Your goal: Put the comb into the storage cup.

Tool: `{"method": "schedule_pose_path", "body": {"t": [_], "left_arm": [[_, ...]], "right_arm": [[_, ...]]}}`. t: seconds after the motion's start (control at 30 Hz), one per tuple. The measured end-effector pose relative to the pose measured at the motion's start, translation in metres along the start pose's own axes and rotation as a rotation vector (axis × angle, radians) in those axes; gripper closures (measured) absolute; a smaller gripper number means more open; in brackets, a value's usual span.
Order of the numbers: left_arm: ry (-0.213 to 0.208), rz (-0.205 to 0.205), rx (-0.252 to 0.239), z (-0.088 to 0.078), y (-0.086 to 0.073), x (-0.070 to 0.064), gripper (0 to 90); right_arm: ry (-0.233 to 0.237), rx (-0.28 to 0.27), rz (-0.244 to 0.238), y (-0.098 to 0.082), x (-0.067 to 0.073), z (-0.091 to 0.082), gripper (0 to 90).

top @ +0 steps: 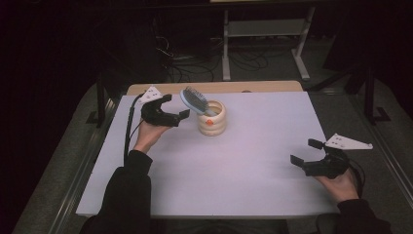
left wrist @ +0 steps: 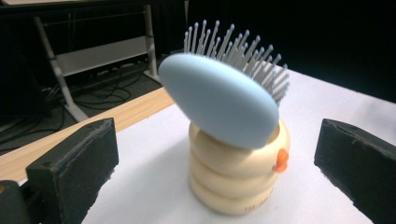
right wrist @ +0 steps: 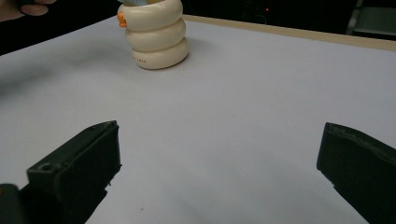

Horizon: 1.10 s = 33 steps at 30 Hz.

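Note:
A cream ribbed holder (top: 212, 118) with an orange knob stands on the white table (top: 243, 161), back centre. A light blue hairbrush (top: 194, 100) leans out of it, head up and to the left, bristles upward. My left gripper (top: 175, 107) is open just left of the brush head, not touching it. In the left gripper view the brush head (left wrist: 219, 105) and holder (left wrist: 238, 182) sit between the wide-apart jaws. My right gripper (top: 304, 152) is open near the table's right front, nothing between its jaws. The right gripper view has the holder (right wrist: 155, 37) far off.
A wooden table edge (top: 219, 87) runs behind the white surface. Beyond it are a white metal frame (top: 265, 29) and cables on the dark floor. Dark rails run along both sides of the table.

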<state>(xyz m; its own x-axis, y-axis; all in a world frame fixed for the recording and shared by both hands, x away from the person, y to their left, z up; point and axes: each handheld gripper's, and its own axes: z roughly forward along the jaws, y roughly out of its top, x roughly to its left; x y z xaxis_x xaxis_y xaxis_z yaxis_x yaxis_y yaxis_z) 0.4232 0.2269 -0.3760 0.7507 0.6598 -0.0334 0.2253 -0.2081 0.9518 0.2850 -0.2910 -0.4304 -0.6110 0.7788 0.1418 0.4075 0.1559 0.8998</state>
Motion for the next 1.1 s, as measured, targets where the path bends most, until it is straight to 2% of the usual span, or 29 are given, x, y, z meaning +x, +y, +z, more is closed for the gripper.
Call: {"method": "schedule_pose_path", "body": {"t": [0.17,0.53,0.77,0.87,1.1], "left_arm": [[0.003,-0.009,-0.005,-0.015,-0.005,0.002,0.0],[0.013,0.012,-0.007,-0.036,-0.011,-0.001,0.0],[0.016,-0.004,-0.003,-0.049,-0.022,-0.004,0.0],[0.018,0.001,0.005,-0.054,-0.026,-0.006,0.0],[0.022,-0.007,-0.009,-0.069,-0.038,-0.01,0.0]], "right_arm": [[0.011,0.011,0.001,-0.001,0.0,0.001,0.0],[0.01,0.02,-0.006,-0.001,0.001,0.003,0.0],[0.01,0.015,-0.003,-0.001,0.001,0.002,0.0],[0.012,0.017,-0.003,-0.001,0.001,0.002,0.0],[0.014,0.021,-0.003,-0.001,0.001,0.003,0.0]]}}
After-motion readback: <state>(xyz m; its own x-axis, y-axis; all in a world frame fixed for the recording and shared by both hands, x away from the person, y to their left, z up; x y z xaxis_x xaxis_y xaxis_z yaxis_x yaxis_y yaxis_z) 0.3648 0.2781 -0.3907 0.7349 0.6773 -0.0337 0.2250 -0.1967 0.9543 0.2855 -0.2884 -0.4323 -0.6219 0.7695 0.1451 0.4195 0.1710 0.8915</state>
